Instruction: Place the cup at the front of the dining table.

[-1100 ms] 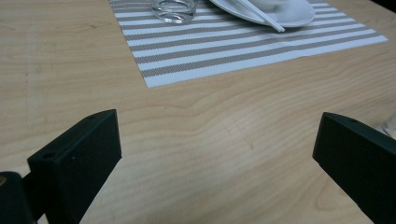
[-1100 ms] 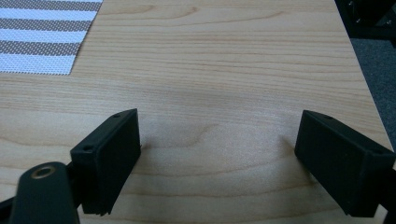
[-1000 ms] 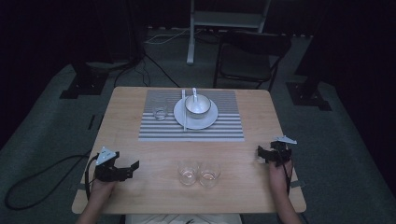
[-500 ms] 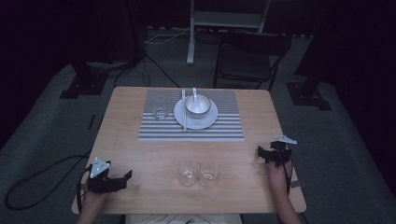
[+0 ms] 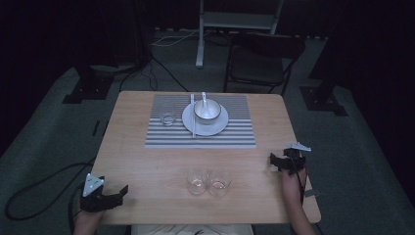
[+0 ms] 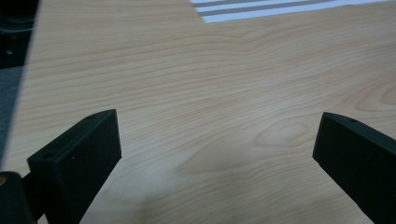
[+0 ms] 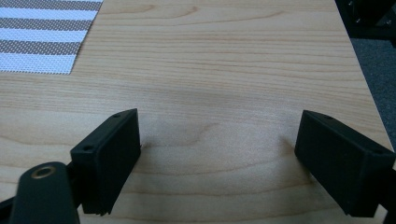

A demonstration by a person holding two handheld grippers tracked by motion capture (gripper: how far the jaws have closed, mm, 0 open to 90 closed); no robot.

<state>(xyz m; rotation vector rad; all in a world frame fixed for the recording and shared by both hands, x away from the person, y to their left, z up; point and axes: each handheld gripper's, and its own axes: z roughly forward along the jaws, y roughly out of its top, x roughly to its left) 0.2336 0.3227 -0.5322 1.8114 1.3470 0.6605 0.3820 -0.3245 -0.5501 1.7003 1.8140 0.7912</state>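
Two clear, empty glasses (image 5: 208, 181) upright, touching side by side, near table's front edge, between tools.

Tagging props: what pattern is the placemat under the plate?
Grey and white stripes on the placemat; clearest in the right gripper view.

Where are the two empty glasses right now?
In the high view, the two glasses stand side by side near the table's front edge, between both grippers.

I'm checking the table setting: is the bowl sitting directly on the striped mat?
No, the bowl sits on a white plate, and the plate rests on the striped mat.
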